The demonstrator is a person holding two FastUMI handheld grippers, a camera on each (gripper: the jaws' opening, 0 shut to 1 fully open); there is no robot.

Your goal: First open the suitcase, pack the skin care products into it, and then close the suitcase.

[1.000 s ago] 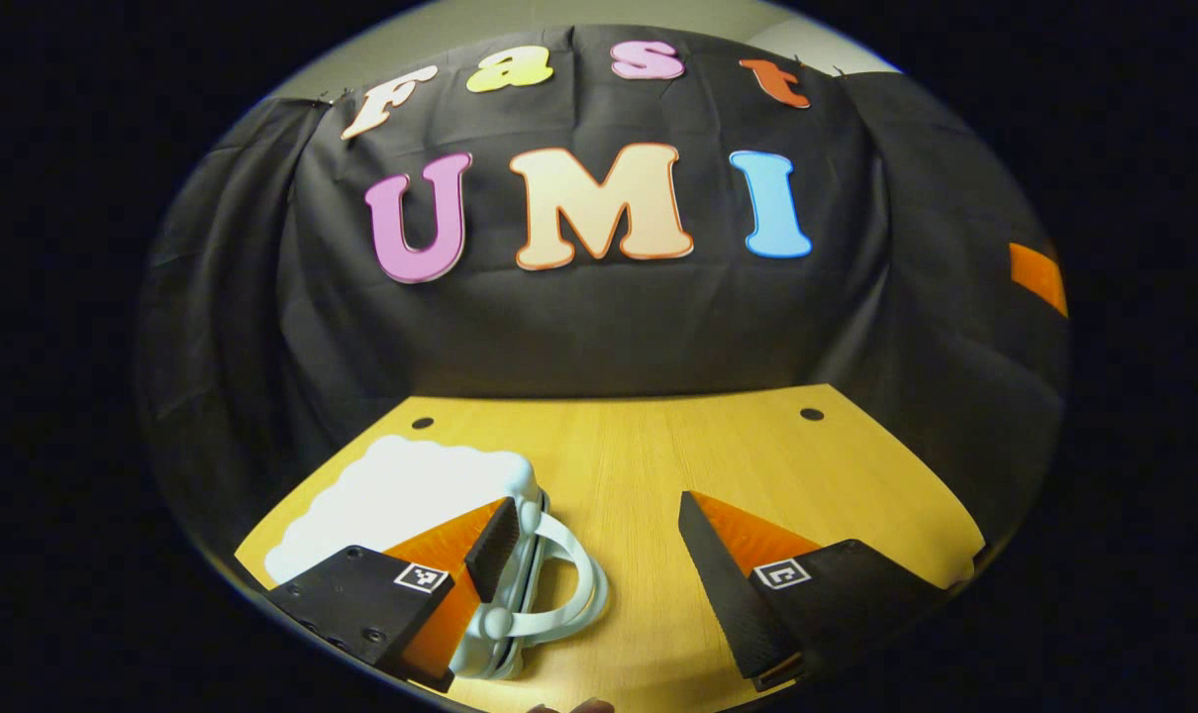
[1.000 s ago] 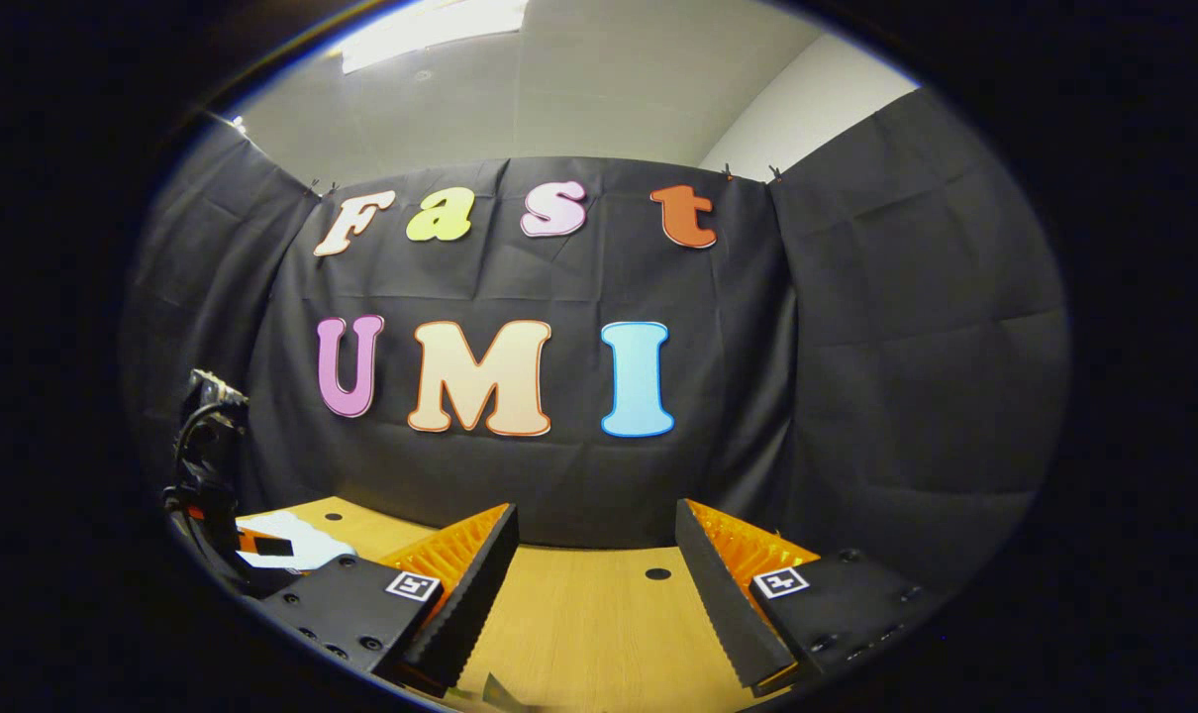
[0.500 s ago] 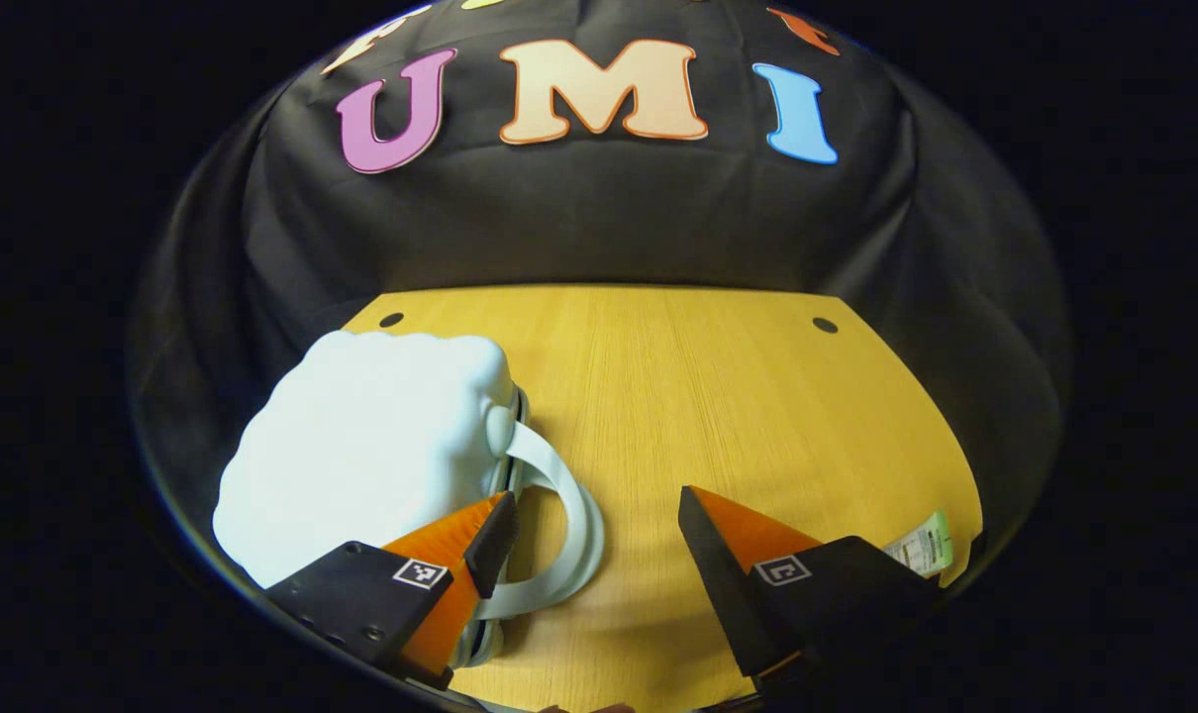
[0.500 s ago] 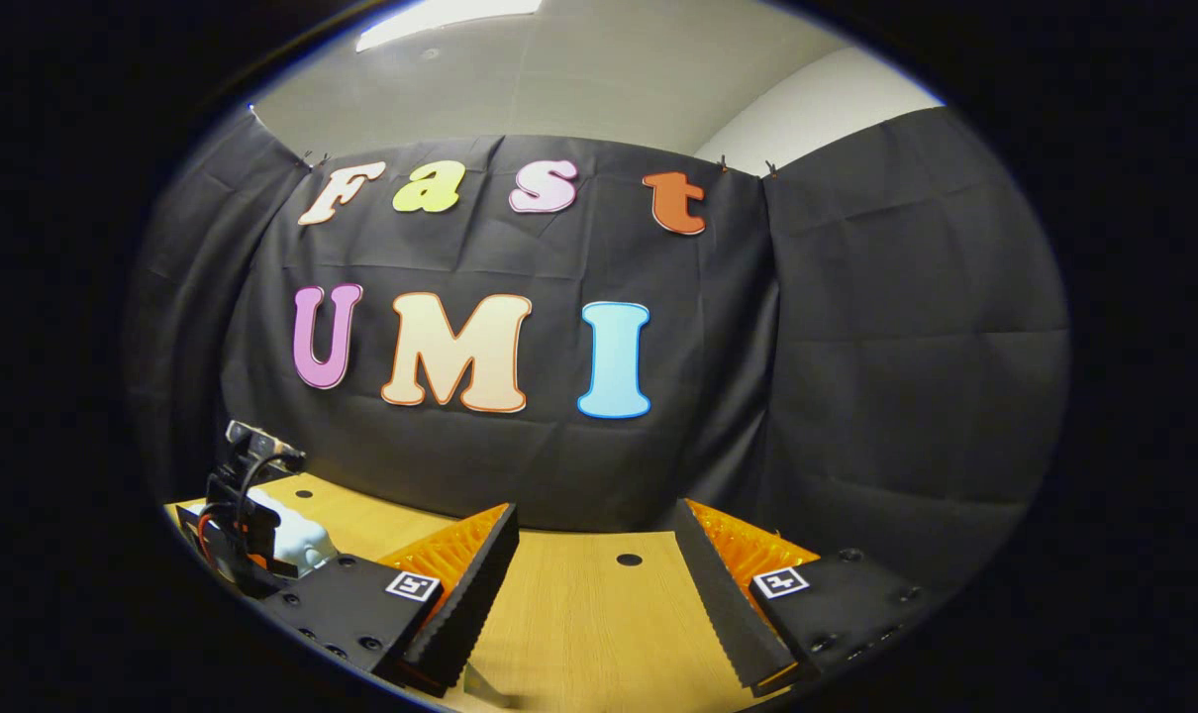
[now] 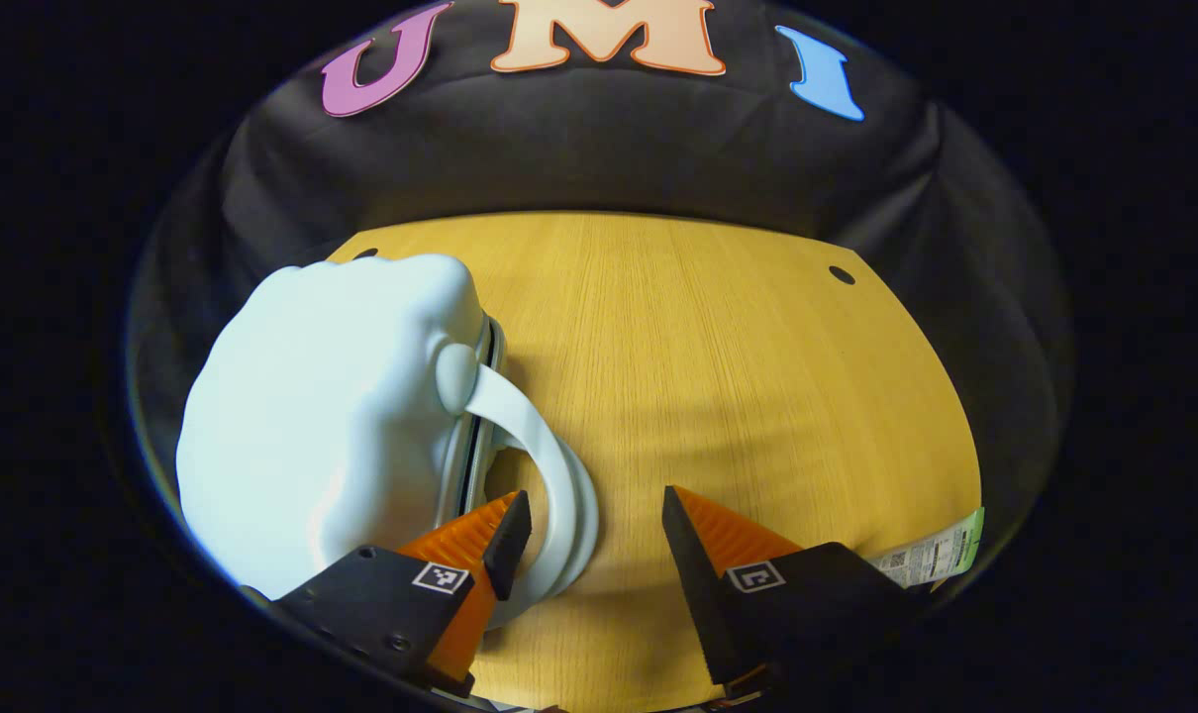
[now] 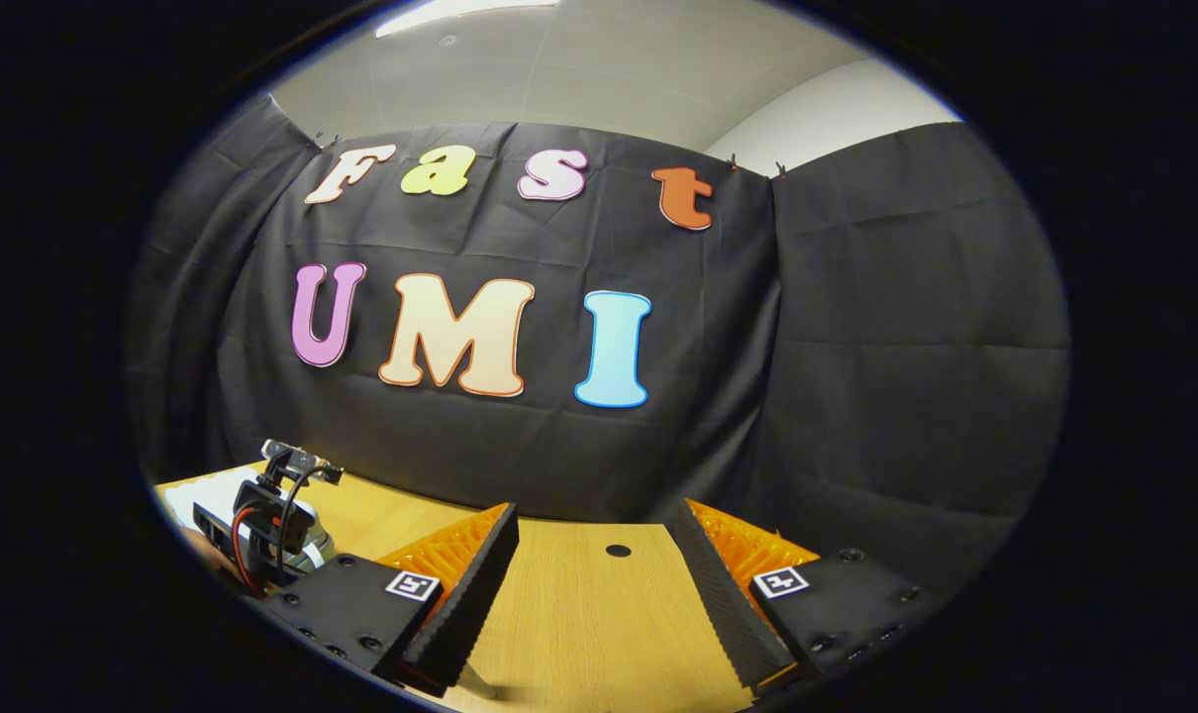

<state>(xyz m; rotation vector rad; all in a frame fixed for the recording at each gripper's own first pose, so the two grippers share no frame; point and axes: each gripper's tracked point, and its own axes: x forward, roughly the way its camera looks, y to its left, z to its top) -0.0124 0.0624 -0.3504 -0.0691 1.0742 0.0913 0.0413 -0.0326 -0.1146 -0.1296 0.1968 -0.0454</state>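
The white cloud-shaped suitcase [image 5: 332,406] lies closed on the left of the wooden table [image 5: 738,356]. Its white loop handle [image 5: 545,460] points toward the table's middle. My left gripper [image 5: 589,515] is open just above the handle. Its left finger [image 5: 505,530] overlaps the loop and its right finger stands over bare wood. A labelled skin care tube [image 5: 936,555] peeks out at the right edge behind that finger. My right gripper [image 6: 594,520] is open over the table with nothing between its fingers. In the right gripper view the left gripper [image 6: 272,515] sits far left by the suitcase [image 6: 195,495].
Black cloth walls close the table in at the back and on both sides. Two small dark holes [image 5: 842,274] mark the tabletop's far corners. Bare wood [image 6: 579,614] stretches from the handle to the right edge.
The left gripper has tipped downward and moved closer to the suitcase handle, and its jaws have narrowed slightly. The right gripper has barely shifted.
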